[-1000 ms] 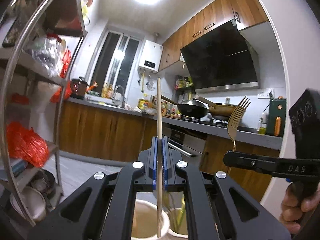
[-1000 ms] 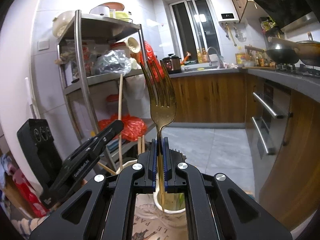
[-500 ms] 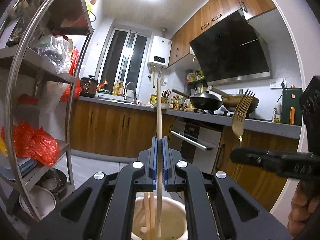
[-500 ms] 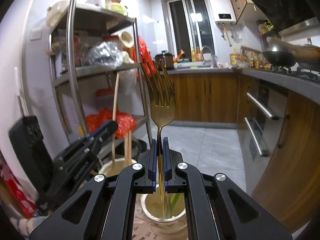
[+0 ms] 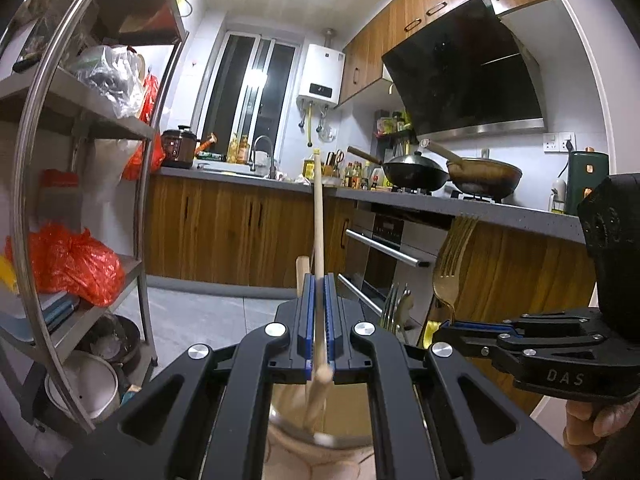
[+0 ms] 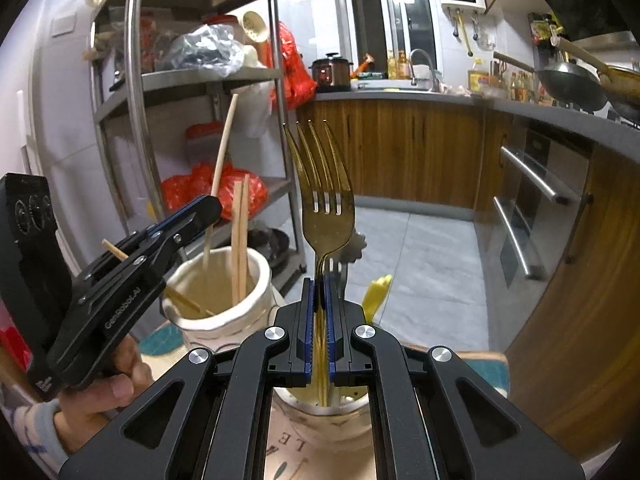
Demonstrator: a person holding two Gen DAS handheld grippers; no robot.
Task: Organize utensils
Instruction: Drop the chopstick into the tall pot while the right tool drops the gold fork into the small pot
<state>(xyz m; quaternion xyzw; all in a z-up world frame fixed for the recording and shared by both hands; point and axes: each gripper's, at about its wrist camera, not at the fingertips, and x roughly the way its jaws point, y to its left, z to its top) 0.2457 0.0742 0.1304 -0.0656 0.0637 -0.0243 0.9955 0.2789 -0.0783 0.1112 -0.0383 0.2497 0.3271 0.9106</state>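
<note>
My left gripper is shut on a wooden chopstick that stands upright, its lower end inside a white ceramic holder with several other chopsticks. My right gripper is shut on a gold fork, tines up, its handle reaching down into a second white holder right below. That holder has other cutlery in it. The left gripper also shows in the right wrist view, and the right gripper in the left wrist view.
A metal shelf rack with bags and bowls stands just left of the holders. Wooden cabinets, an oven and a countertop with woks line the back and right. Grey tile floor lies beyond.
Both grippers have moved downward. The chopstick has sunk into the left holder and the fork's handle has gone lower into the right holder.
</note>
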